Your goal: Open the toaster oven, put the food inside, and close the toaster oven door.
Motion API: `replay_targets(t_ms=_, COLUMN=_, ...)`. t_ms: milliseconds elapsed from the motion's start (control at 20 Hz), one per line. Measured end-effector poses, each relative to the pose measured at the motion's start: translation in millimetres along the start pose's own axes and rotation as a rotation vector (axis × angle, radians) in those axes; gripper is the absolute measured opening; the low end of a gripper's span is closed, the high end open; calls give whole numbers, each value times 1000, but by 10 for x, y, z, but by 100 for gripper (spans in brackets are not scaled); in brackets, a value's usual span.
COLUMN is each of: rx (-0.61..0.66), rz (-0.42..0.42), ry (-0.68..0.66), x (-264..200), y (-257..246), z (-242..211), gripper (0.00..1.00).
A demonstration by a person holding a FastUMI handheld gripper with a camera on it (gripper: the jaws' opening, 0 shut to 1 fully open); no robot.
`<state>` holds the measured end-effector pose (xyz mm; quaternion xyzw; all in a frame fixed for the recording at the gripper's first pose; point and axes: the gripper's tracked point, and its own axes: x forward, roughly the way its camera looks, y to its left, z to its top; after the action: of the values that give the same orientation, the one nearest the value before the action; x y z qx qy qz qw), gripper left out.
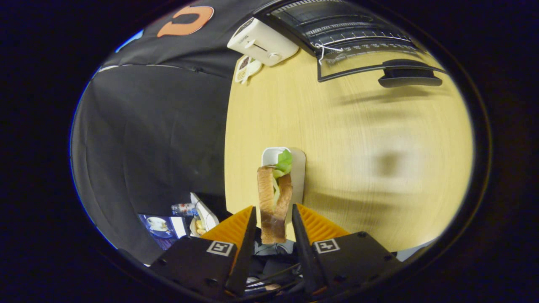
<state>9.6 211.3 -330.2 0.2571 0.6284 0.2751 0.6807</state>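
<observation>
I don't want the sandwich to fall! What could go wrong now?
1. The gripper holds the sandwich by one end only, so it might slip out, or the lettuce could drop onto the table.
2. The sandwich hangs close to the table's edge, so a dropped piece might land on the floor.
3. The toaster oven with its open door is far across the table, a long carry with the view already blurry.

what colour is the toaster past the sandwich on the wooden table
White, clearest in the gripper view: boxy toaster far beyond the gripper holding the toasted lettuce sandwich.
</observation>
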Motion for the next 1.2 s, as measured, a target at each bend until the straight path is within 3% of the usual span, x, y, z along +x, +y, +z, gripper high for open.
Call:
replay_targets(t_ms=100, rx=21, rz=-4, ry=1, x=17, y=10, z=9, gripper=39)
replay_targets(t_ms=300, rx=32, rz=39, ry=-17, x=-205, y=102, z=39, gripper=31)
replay_targets(t_ms=500, rx=30, rz=134, ry=-76, x=-752, y=375, z=72, gripper=30)
replay_targets(t_ms=750, rx=48, rz=187, ry=-337, x=-1690, y=272, z=674, gripper=30)
replay_targets(t_ms=950, rx=182, rz=198, ry=-528, x=-1940, y=-110, z=1212, gripper=30)
replay_targets(t_ms=1200, rx=359, rz=261, ry=-687, x=-1773, y=-680, z=2024, gripper=30)
